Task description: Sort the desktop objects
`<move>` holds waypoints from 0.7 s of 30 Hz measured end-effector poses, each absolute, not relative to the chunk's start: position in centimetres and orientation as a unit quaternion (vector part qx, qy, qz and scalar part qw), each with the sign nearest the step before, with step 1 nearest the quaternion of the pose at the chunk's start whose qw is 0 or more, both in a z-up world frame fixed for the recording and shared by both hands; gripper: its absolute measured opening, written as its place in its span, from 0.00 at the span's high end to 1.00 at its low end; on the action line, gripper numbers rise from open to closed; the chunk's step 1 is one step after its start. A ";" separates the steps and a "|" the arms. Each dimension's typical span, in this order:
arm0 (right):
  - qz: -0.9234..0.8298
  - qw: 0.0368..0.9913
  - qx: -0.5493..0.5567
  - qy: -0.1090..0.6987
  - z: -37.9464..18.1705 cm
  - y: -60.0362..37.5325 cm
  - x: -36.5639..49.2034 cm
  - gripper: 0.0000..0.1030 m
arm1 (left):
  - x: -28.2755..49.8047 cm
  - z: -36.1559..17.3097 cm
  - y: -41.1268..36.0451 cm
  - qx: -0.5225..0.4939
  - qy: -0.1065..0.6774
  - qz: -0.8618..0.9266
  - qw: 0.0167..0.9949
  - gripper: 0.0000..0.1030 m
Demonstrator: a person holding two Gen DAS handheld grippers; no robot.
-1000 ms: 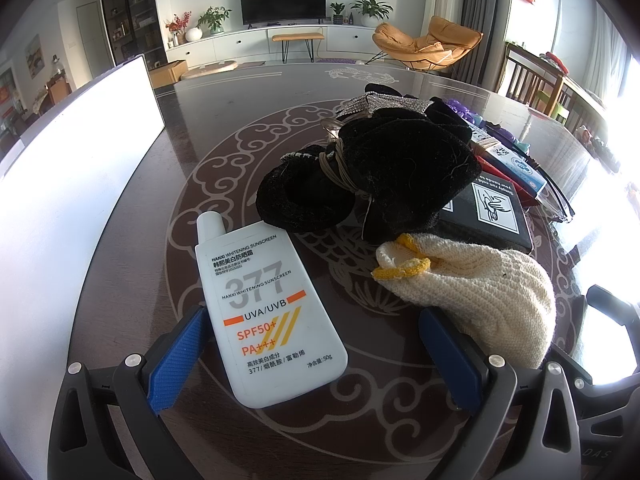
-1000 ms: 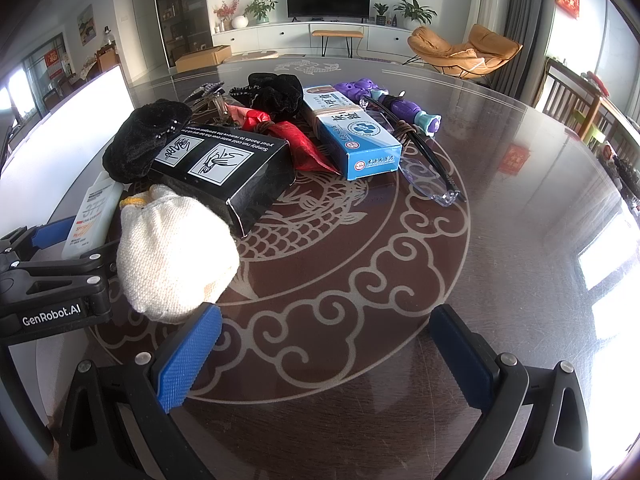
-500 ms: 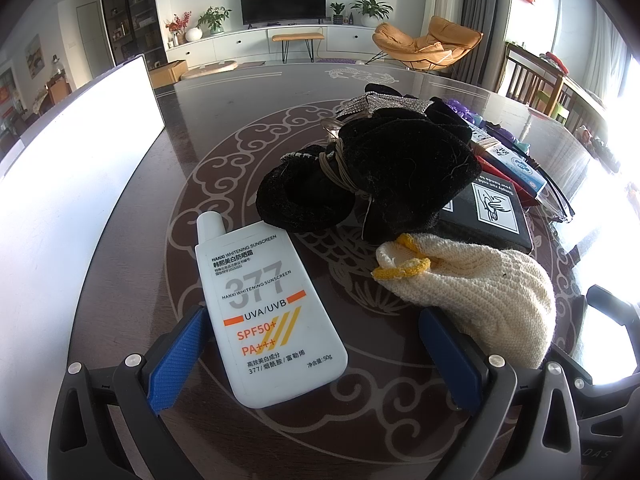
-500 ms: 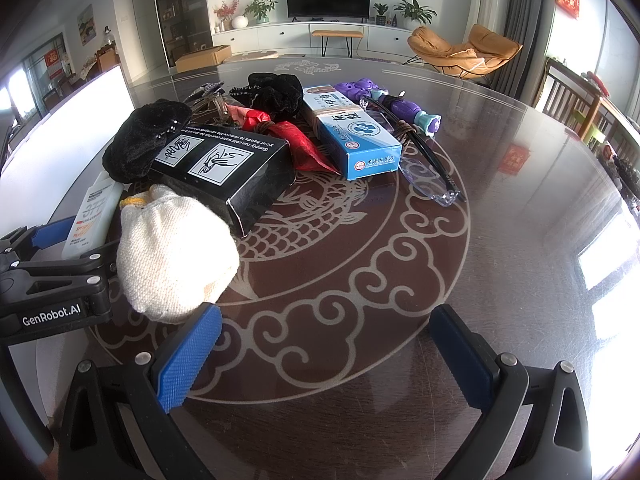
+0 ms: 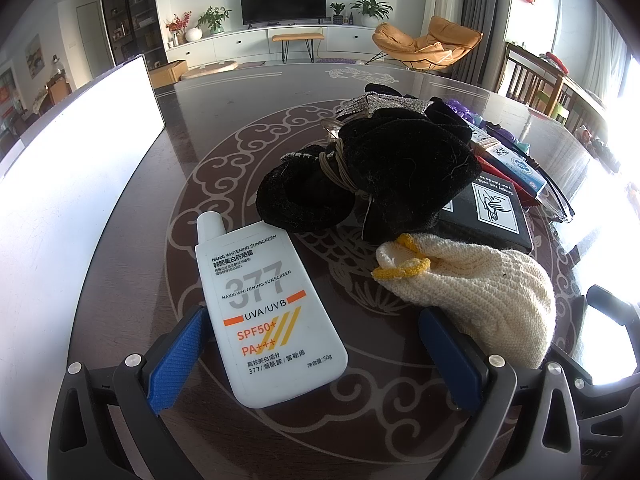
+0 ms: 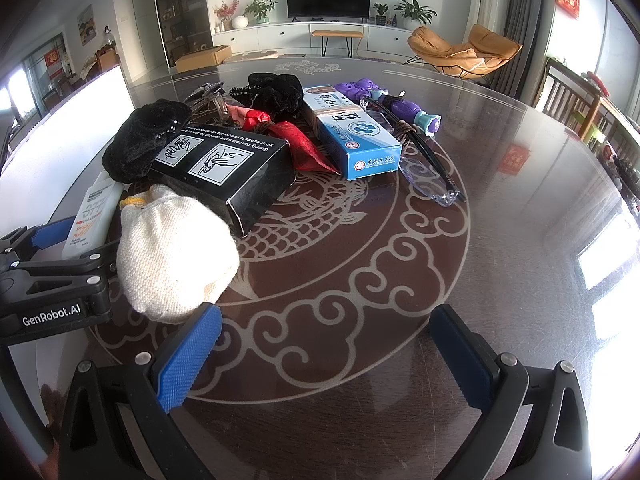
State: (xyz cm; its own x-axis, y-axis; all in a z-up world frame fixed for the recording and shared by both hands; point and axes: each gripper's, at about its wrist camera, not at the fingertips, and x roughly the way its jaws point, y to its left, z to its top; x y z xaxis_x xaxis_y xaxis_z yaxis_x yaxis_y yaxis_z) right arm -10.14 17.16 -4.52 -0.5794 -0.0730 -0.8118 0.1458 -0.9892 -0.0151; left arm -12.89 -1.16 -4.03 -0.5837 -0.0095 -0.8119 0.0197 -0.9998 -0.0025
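Left wrist view: left gripper (image 5: 312, 344) spread wide, holding nothing, blue pads low over the dark patterned table (image 5: 256, 120); white sunscreen bottle (image 5: 266, 312) lying flat between the pads, its base nearest the left pad, cap pointing away. Landmark: black box (image 6: 224, 168), lying flat near the table's middle. Cream knit glove (image 6: 172, 256) with yellow cuff, just in front of the box, touching it. Black velvet hair ties (image 5: 392, 176) on and beside the box's left end. Red cloth (image 6: 296, 140) and blue-and-white carton (image 6: 352, 136) to the box's right; clear glasses (image 6: 424, 176) right of the carton; purple toy (image 6: 384, 100) behind it. Right wrist view: right gripper (image 6: 324, 352) likewise wide apart and empty, over bare table in front of the box, its left pad just beside the glove.
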 end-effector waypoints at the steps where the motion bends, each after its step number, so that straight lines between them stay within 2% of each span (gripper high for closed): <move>1: -0.888 0.062 0.454 0.040 -4.5 17.2 -10.2 0.00 | -12.8 -4.0 -1.2 0.456 0.006 -0.890 0.008 0.00; 17: -0.888 0.062 0.454 0.040 -4.5 17.2 -10.2 0.00 | -12.7 -4.0 -1.1 0.464 0.006 -0.886 0.008 0.00; 21: -0.888 0.062 0.454 0.040 -4.5 17.2 -10.2 0.00 | -10.7 -3.9 -0.9 0.482 -0.003 -0.876 -0.010 0.00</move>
